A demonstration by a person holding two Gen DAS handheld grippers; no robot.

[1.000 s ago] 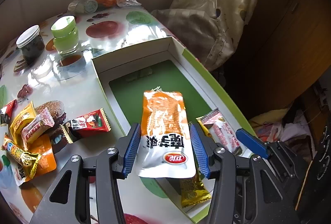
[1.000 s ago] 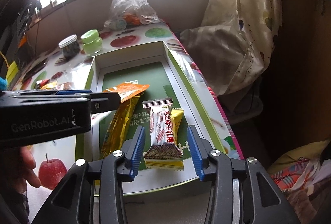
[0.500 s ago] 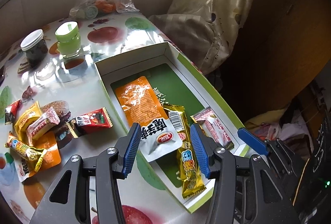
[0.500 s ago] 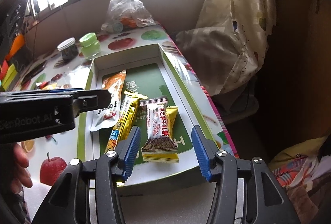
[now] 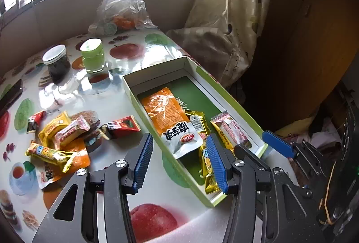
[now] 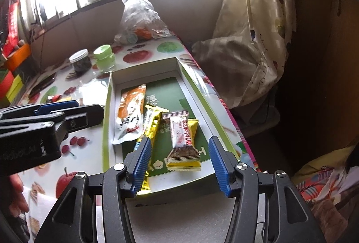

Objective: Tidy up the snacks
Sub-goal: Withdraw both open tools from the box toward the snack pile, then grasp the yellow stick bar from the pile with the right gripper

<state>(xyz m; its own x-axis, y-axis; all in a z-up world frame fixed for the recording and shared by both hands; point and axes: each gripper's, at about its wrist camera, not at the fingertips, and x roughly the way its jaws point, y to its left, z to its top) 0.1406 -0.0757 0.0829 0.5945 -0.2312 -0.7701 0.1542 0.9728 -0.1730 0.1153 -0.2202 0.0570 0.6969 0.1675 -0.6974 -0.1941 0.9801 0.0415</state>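
Note:
A green-and-white box (image 5: 233,99) (image 6: 197,94) lies on the fruit-print table. In it lie an orange-and-white pouch (image 5: 170,117) (image 6: 131,112), a gold bar (image 5: 206,164) (image 6: 152,126), a pink-and-brown wafer pack (image 5: 228,128) (image 6: 180,137) and a yellow pack (image 6: 193,128) under the wafer. My left gripper (image 5: 177,162) is open and empty above the box's near left rim. My right gripper (image 6: 177,164) is open and empty above the box's near end. A pile of loose snacks (image 5: 67,133) lies left of the box.
A dark jar (image 5: 57,63) and a green jar (image 5: 92,55) stand behind the box. A clear plastic bag (image 5: 121,9) sits at the table's far edge. A curtain (image 5: 224,18) hangs at the right, past the table edge. A dark phone (image 5: 10,94) lies far left.
My left gripper let go of the orange-and-white pouch, which now lies in the box, and pulled back and up. My right gripper also drew back a little.

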